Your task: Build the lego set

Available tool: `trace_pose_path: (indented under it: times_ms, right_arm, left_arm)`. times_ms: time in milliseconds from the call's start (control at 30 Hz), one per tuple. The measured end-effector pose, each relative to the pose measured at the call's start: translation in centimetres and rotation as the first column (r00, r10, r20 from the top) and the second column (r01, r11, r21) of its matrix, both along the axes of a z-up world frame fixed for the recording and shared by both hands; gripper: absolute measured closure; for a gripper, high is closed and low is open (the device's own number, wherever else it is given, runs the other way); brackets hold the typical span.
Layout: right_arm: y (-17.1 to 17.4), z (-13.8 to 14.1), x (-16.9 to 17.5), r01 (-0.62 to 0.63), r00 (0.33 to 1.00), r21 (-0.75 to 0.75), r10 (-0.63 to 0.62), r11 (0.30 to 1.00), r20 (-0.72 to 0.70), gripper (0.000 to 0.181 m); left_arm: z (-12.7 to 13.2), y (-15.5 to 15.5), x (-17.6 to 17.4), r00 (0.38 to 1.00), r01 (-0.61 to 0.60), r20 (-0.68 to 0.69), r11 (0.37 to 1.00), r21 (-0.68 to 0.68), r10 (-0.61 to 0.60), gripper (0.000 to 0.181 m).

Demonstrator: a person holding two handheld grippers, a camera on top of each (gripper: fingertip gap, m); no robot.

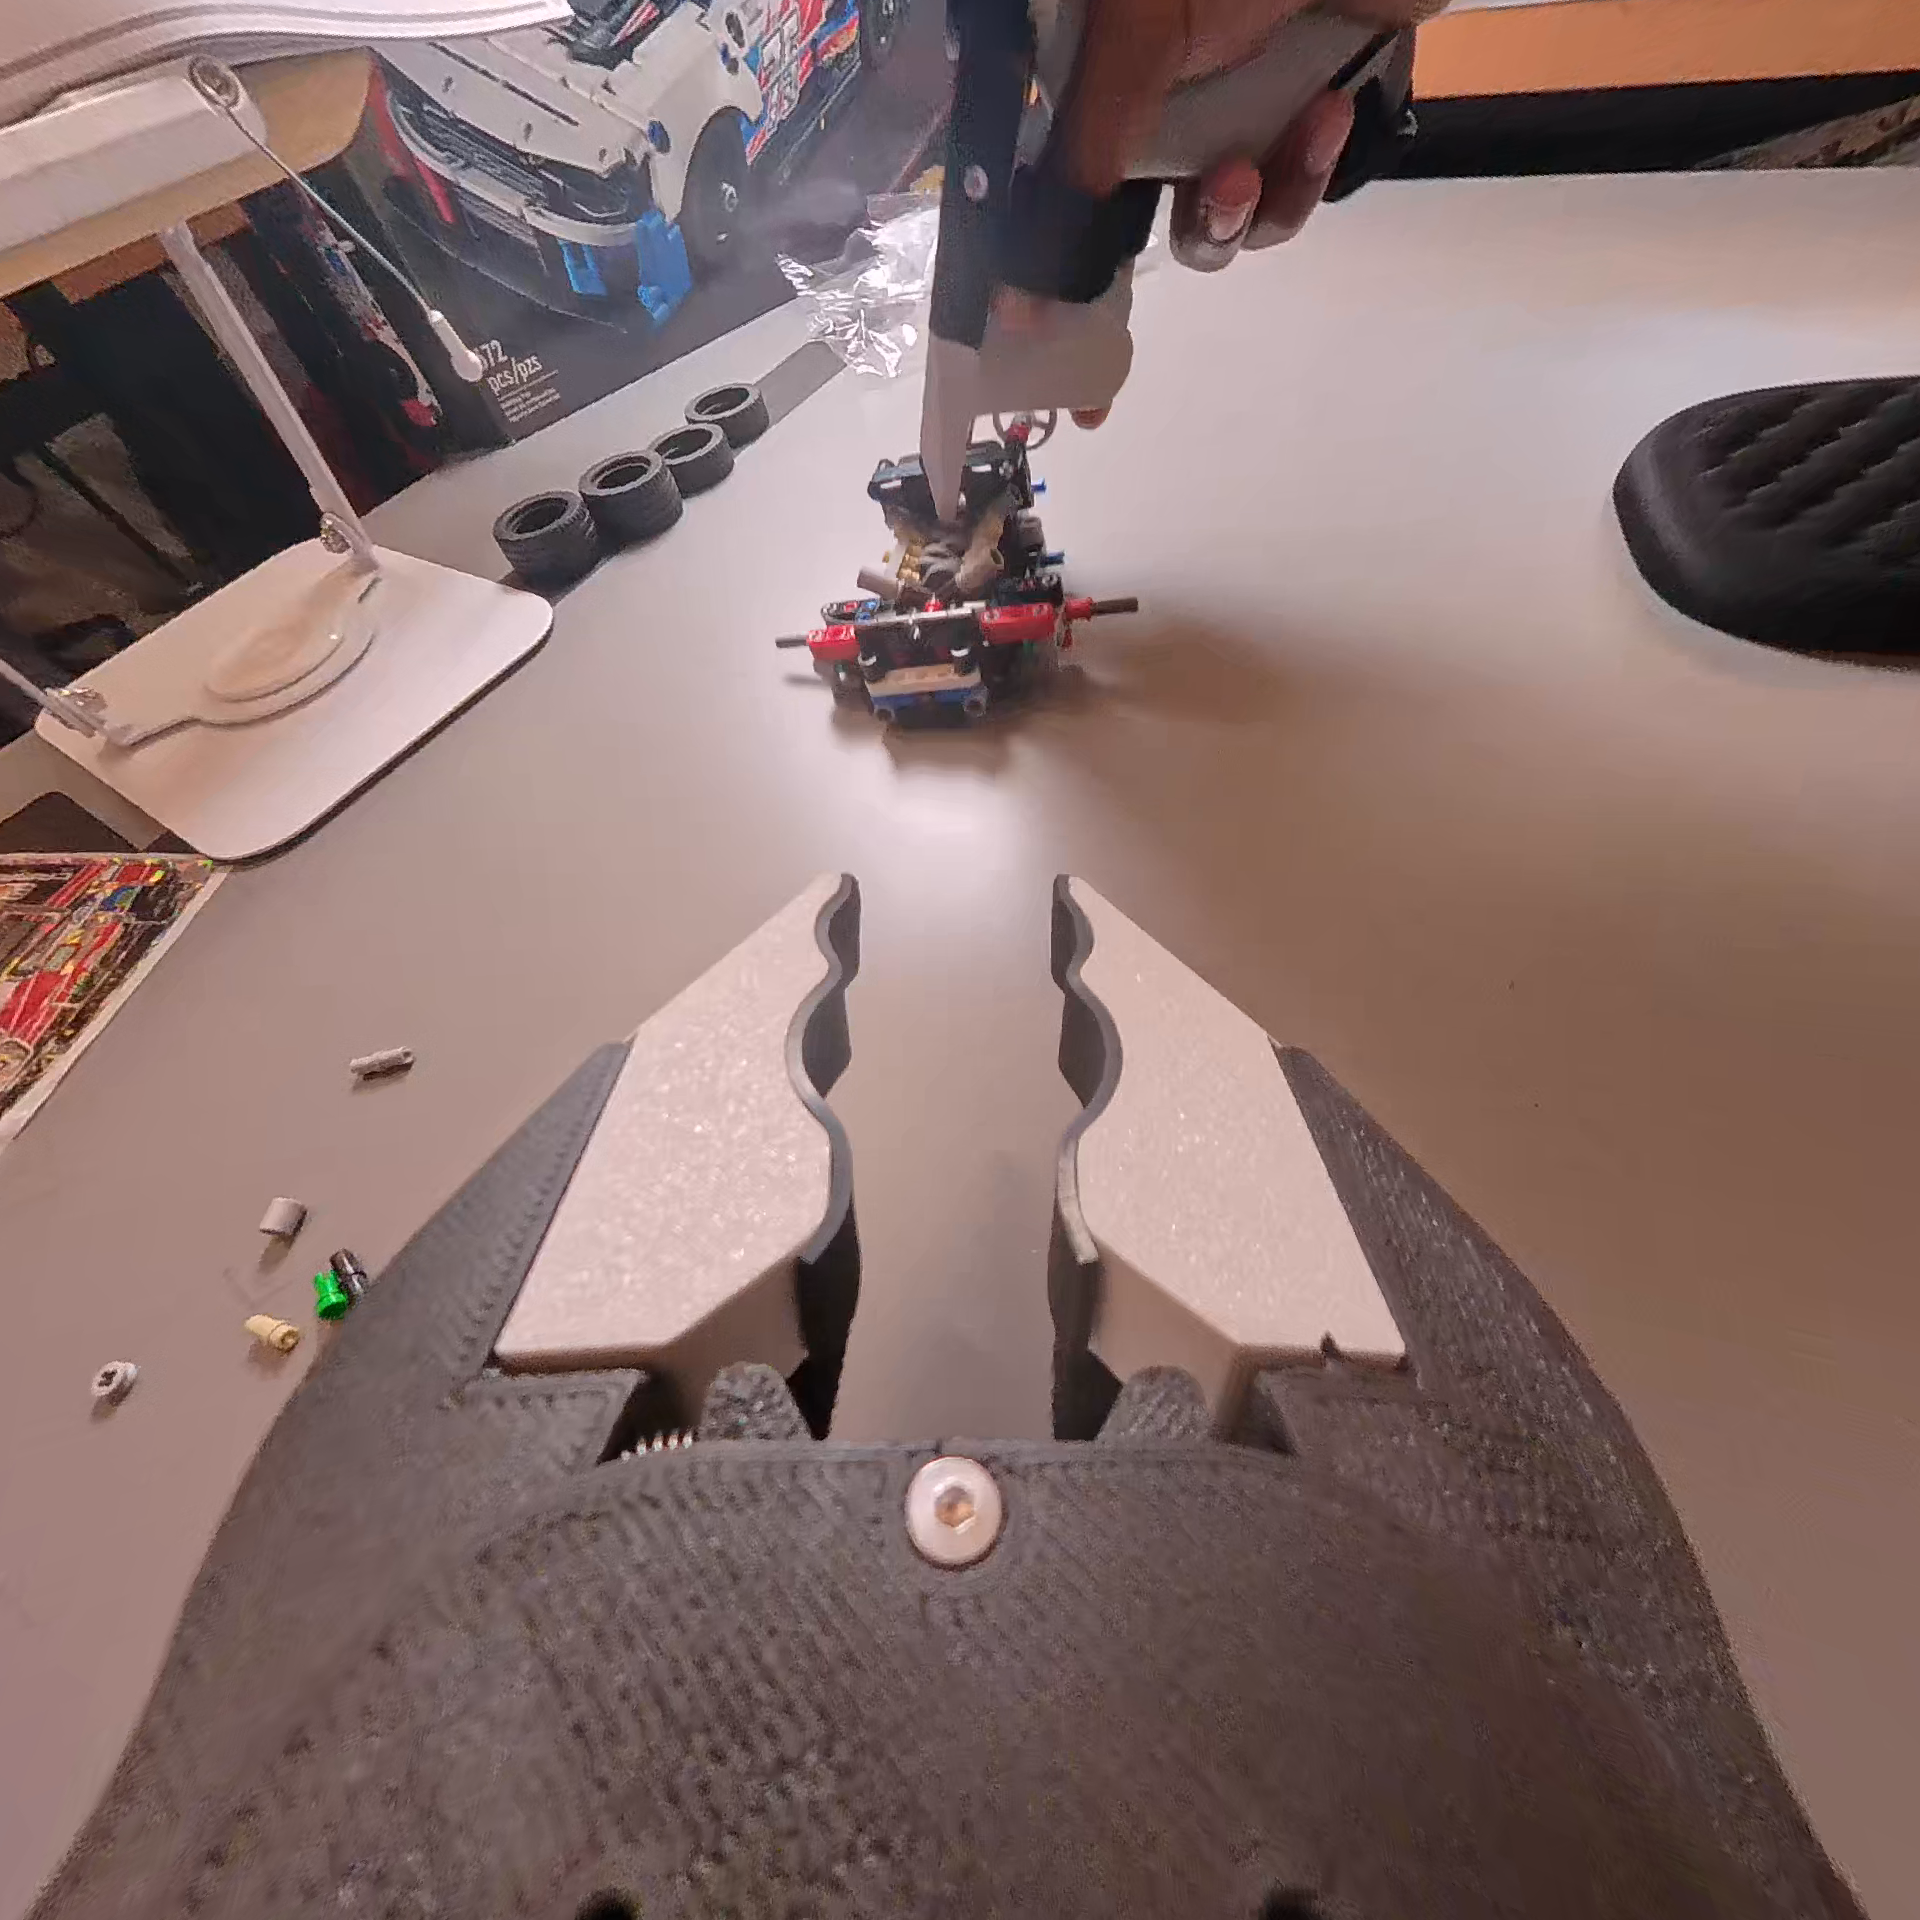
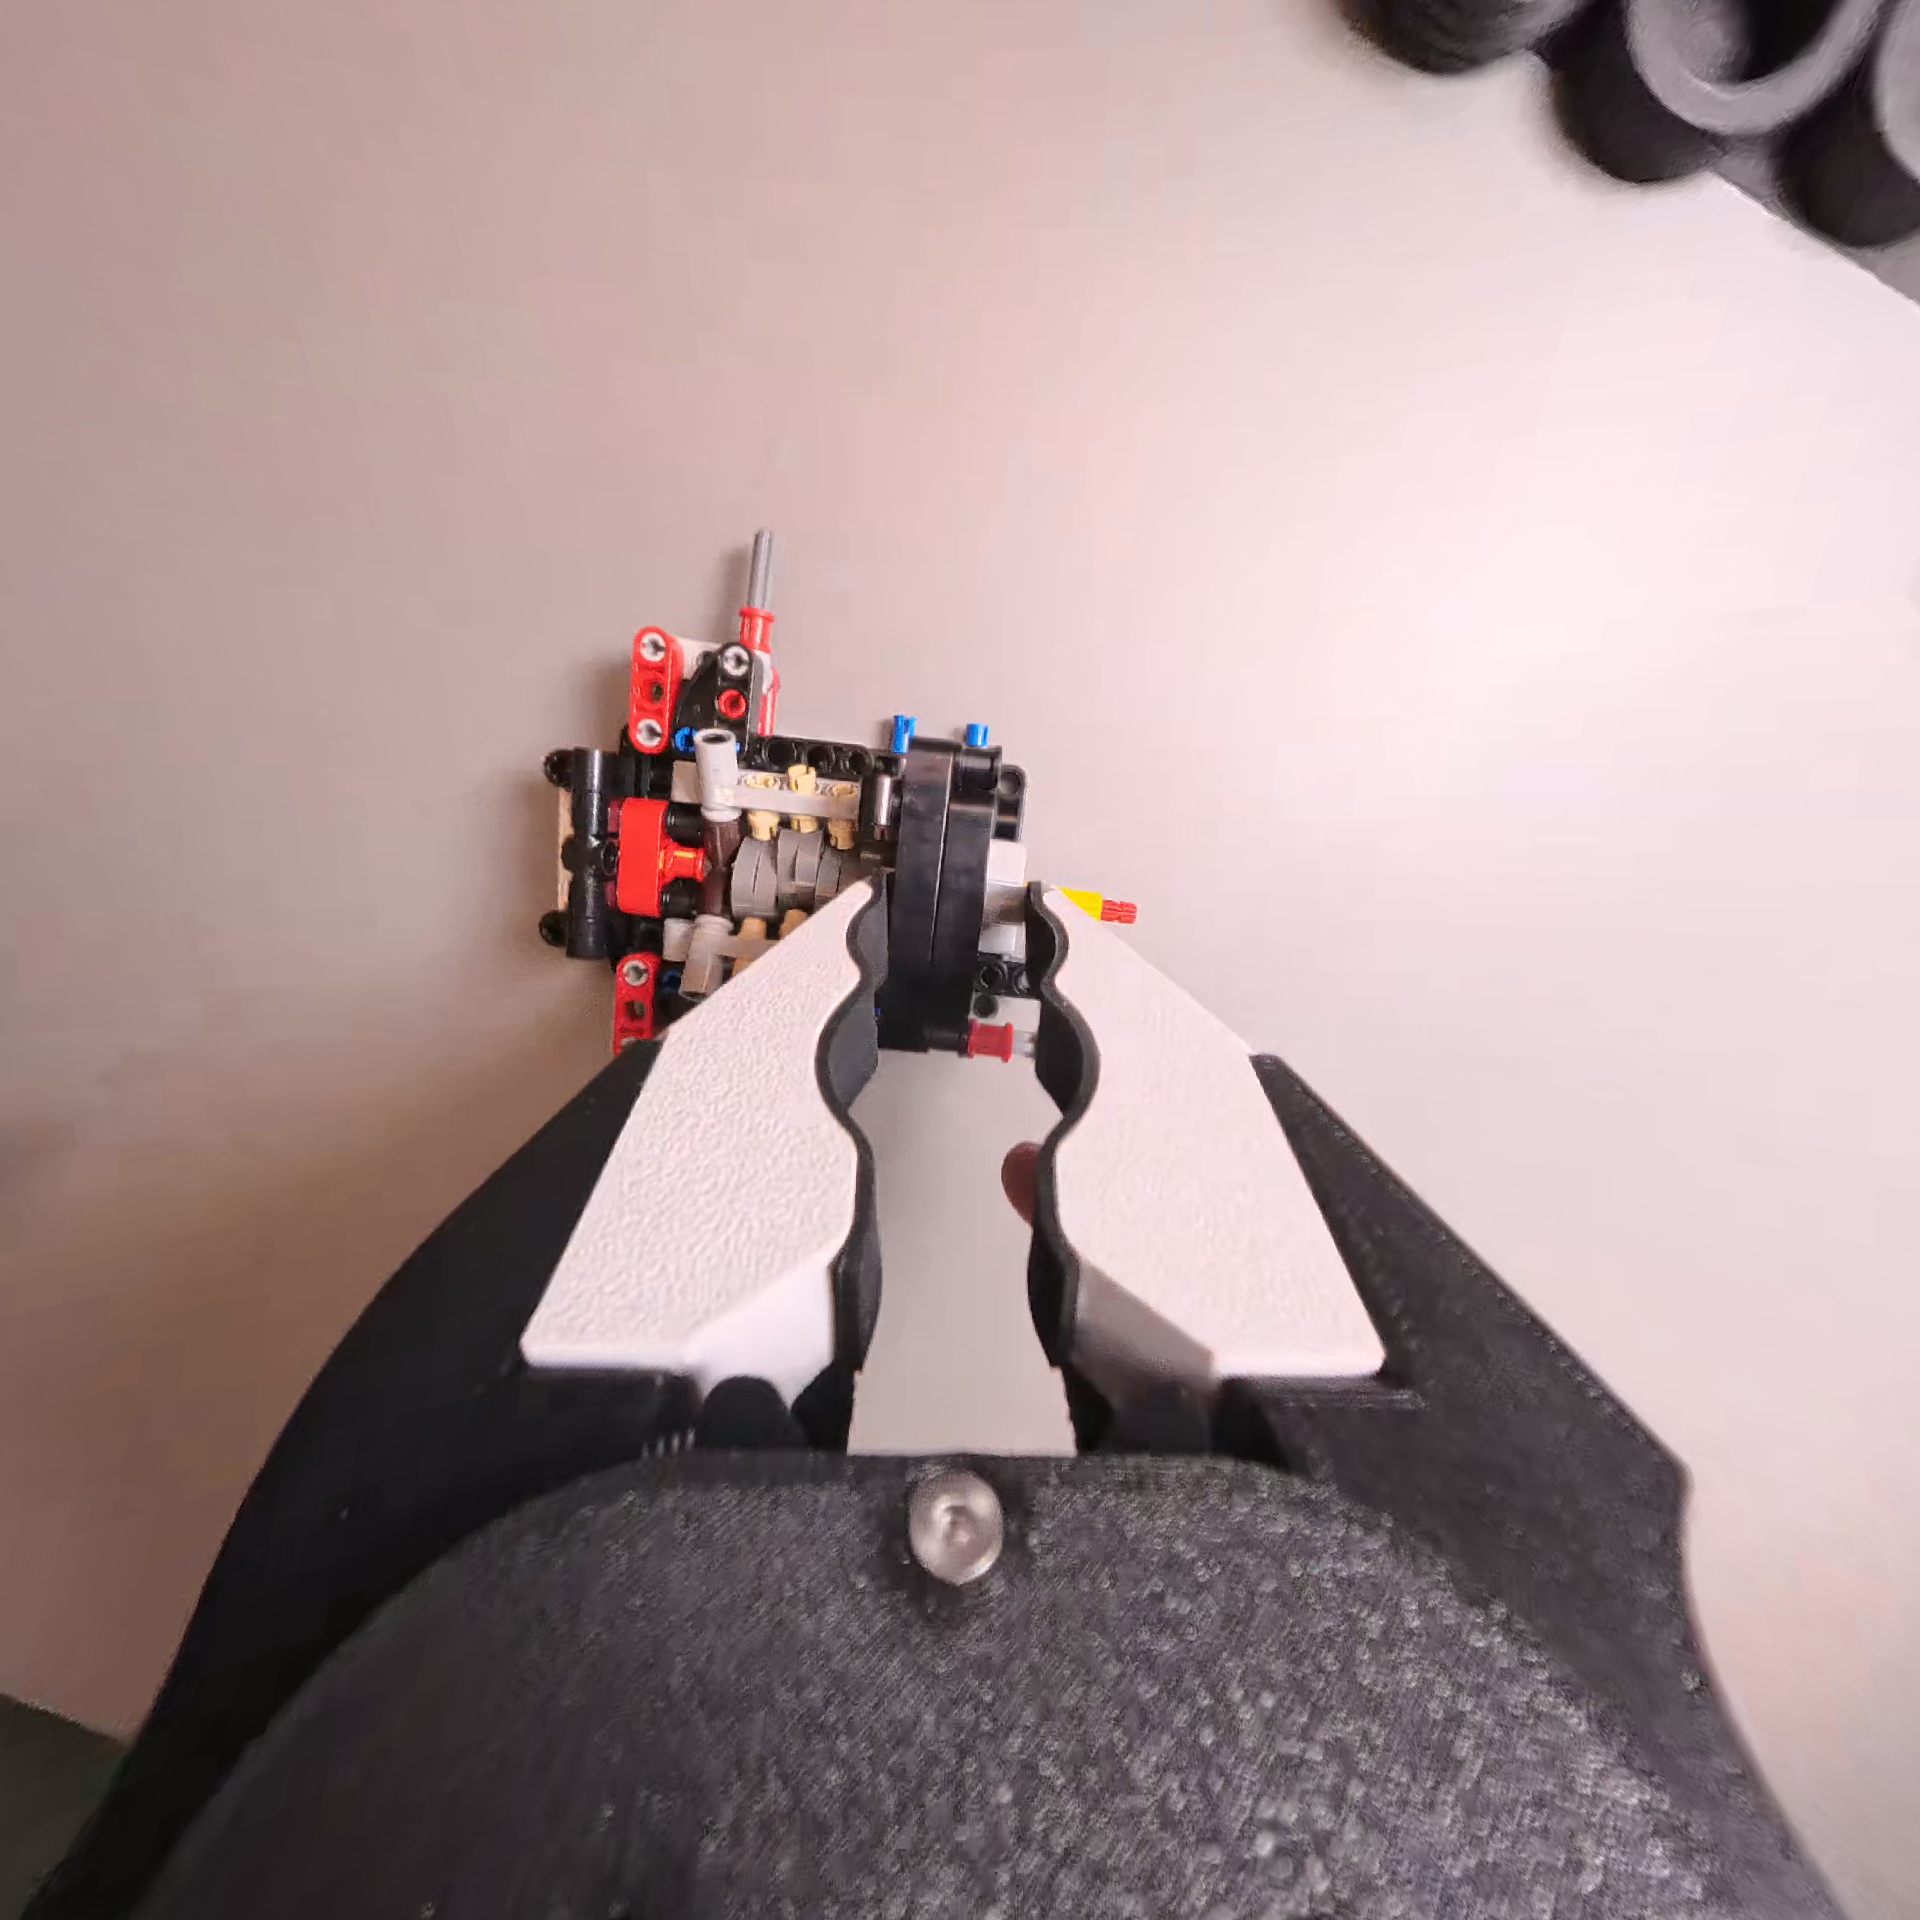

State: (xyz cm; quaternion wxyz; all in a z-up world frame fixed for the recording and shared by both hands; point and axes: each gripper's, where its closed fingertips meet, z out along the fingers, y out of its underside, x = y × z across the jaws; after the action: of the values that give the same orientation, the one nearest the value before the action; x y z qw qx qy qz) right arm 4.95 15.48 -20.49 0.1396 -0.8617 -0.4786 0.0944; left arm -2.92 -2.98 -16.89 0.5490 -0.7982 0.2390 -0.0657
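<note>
Straddling a black arch on the chassis [image 2: 790, 842], the right claw [image 2: 951, 894] points down, jaws spread, not clamping. The chassis sits mid-counter [image 1: 1351, 831] near four tyres [image 1: 634, 488]. The left claw [image 1: 956, 894] hovers spread, empty, well short.

Left gripper [image 1: 956, 914] jaws apart, empty; right gripper [image 1: 961, 488] presses the lego chassis [image 1: 935, 634]

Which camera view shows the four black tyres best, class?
The left wrist view: the tyres stand in a sharp, complete row on the table beside the box. The right wrist view catches only blurred, cropped tyres at its top right corner, so they cannot be counted there.
</note>
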Motion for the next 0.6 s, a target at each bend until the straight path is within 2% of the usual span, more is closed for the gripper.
trace_pose_path:
  times_ms: [100,200,300,400,500,600]
  right_arm:
    - [0.7,0.0,0.6,0.118,0.991,-0.027,-0.120,0.993,-0.065,0.156]
    - [1.3,1.7,0.3,0.136,0.976,0.020,-0.131,0.990,-0.173,0.147]
    - [0.6,6.3,0.1,0.078,0.912,0.128,-0.019,0.989,-0.409,0.140]
    - [-1.5,9.4,2.9,0.050,0.853,0.377,0.157,0.925,-0.498,0.130]
    - [-5.6,9.2,5.9,0.114,0.790,0.393,0.156,0.912,-0.593,0.126]
    - [-9.5,7.2,7.7,0.190,0.748,0.366,0.107,0.911,-0.655,0.125]
  left_arm:
    - [-0.3,-0.1,0.2,0.999,0.005,-0.035,1.000,0.003,-0.005,0.146]
    - [-0.3,-0.1,0.2,1.000,0.005,-0.027,1.000,0.011,-0.005,0.146]
    - [-0.2,-0.1,-0.2,1.000,-0.009,0.006,1.000,0.006,0.009,0.144]
    - [0.0,0.1,-0.4,0.999,-0.025,0.039,1.000,0.012,0.024,0.142]
    - [-0.1,0.3,-0.3,0.997,-0.041,0.066,0.999,0.005,0.041,0.138]
    - [-0.2,0.5,-0.3,0.994,-0.095,0.056,0.995,0.016,0.094,0.133]
